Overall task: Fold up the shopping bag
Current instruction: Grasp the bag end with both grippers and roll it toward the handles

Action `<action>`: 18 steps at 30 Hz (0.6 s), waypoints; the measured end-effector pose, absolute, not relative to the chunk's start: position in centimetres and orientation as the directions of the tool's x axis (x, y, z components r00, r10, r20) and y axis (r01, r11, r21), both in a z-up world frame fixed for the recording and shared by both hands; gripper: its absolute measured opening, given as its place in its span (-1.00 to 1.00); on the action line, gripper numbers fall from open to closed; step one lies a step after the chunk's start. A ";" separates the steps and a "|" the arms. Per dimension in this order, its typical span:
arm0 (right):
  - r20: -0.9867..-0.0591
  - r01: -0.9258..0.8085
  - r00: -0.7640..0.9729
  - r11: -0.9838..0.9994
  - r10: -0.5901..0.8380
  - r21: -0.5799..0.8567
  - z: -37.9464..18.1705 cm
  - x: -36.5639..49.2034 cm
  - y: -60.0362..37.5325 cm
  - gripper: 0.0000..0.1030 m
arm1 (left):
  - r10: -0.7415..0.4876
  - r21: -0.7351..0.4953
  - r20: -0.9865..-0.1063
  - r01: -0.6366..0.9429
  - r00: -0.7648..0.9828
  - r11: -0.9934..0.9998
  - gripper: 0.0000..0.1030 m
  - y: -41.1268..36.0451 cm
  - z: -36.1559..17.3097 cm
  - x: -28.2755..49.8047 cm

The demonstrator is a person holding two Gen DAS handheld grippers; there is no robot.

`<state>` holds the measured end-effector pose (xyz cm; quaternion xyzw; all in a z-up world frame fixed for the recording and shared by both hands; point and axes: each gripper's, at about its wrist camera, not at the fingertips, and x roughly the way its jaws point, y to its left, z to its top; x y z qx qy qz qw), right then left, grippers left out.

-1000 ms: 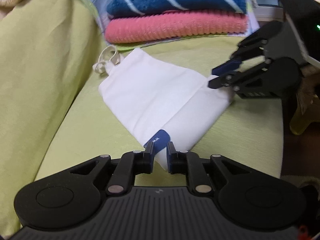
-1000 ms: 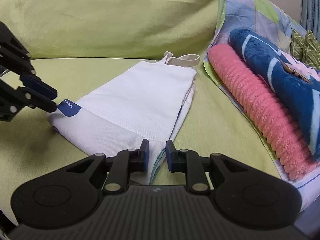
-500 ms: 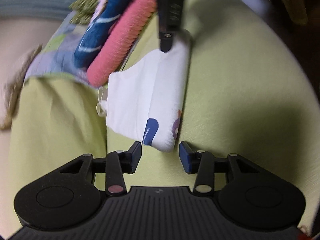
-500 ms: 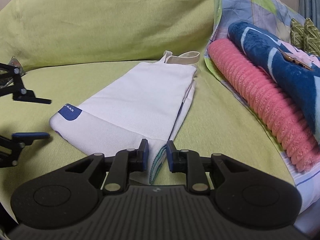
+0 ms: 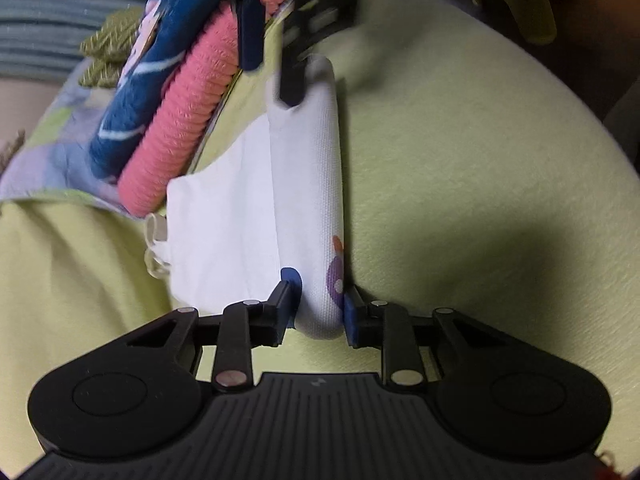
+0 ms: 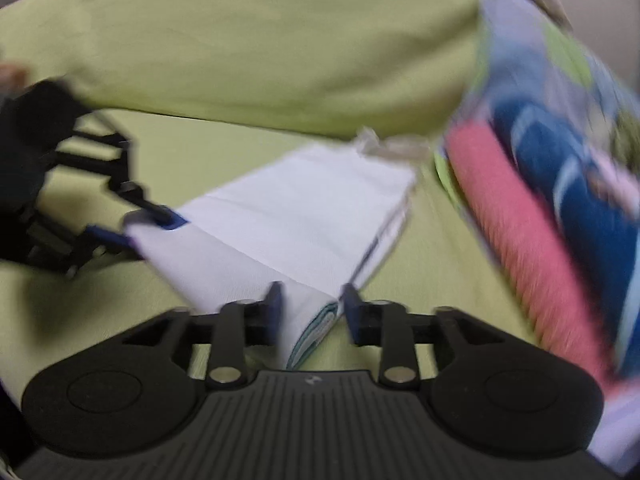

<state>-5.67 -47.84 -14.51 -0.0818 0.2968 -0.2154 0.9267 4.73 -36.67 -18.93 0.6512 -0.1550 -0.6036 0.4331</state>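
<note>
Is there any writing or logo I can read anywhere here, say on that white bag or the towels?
None readable.
White shopping bag: blue patch and purple-orange print, no legible letters.
Left gripper body: small embossed mark, not readable.
Blue towel: pattern only.

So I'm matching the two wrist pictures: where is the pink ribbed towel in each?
Left wrist: pink ribbed towel upper left, slanting beside the white shopping bag.
Right wrist: right side, blurred, under the blue towel.
Shared landmark: the bag's handle loops.
</note>
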 end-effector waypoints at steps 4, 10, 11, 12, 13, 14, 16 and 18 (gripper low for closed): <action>-0.475 0.161 0.761 0.838 -0.443 -0.522 -16.0 -6.8 -46.2 0.23 | -0.721 0.737 -0.662 0.355 0.205 -0.576 -0.41 -36.8 -18.6 5.2; -0.402 -0.038 0.800 0.632 -0.445 -0.774 -18.6 -7.0 -44.3 0.17 | -0.707 0.711 -0.683 0.391 0.185 -0.584 -0.40 -37.0 -18.0 5.6; -0.401 -0.054 0.804 0.617 -0.439 -0.785 -18.9 -6.8 -44.4 0.07 | -0.703 0.705 -0.687 0.397 0.181 -0.587 -0.39 -37.0 -17.9 5.7; -0.403 -0.070 0.807 0.609 -0.431 -0.790 -19.1 -6.7 -44.6 -0.04 | -0.700 0.698 -0.693 0.405 0.175 -0.590 -0.39 -37.1 -17.8 5.9; -0.406 -0.085 0.810 0.599 -0.423 -0.796 -19.4 -6.5 -44.7 -0.23 | -0.695 0.691 -0.698 0.415 0.170 -0.592 -0.38 -37.2 -17.6 6.0; -0.408 -0.101 0.813 0.590 -0.415 -0.801 -19.6 -6.3 -44.8 -0.25 | -0.691 0.682 -0.704 0.431 0.164 -0.591 -0.32 -37.5 -17.4 6.3; -0.421 -0.118 0.815 0.596 -0.399 -0.794 -19.8 -6.1 -45.2 -0.30 | -0.684 0.660 -0.714 0.473 0.153 -0.583 -0.22 -38.0 -17.1 6.8; -0.451 -0.101 0.804 0.660 -0.386 -0.744 -19.3 -6.0 -45.7 -0.32 | -0.673 0.635 -0.726 0.516 0.142 -0.575 -0.18 -38.6 -16.7 7.3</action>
